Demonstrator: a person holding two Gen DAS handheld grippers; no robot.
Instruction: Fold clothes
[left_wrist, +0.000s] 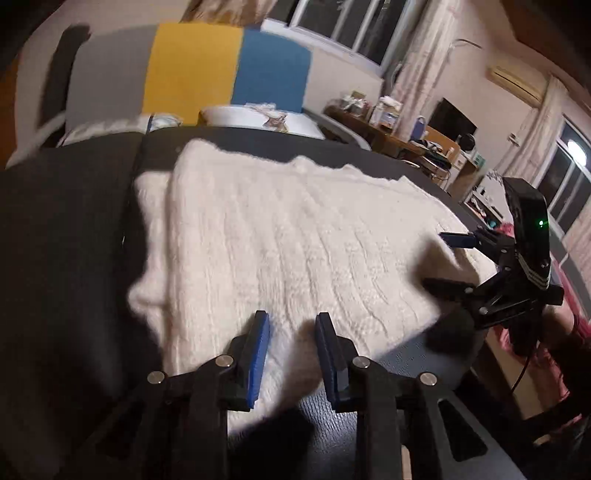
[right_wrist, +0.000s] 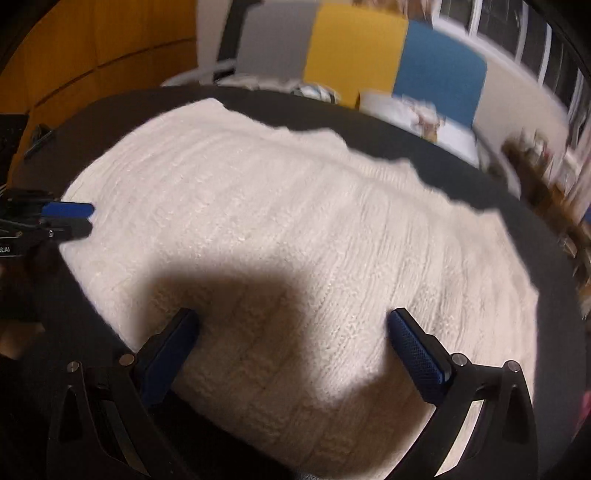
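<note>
- A cream knitted sweater (right_wrist: 280, 229) lies flat on the dark bench (left_wrist: 66, 229).
- Left tongs (left_wrist: 291, 325) hover slightly parted, gripping nothing.
- Right tongs (right_wrist: 293, 321) gape wide, empty.

Warm, dim indoor light falls from above. A round lamp glare (left_wrist: 575, 150) shines in the window at the right. Hard dark shadows lie across the white sweater (left_wrist: 295, 236), the largest near its front edge in the right wrist view. Both views bow strongly at their rims, with black corners. The background smears with motion blur, worst in the right wrist view.
</note>
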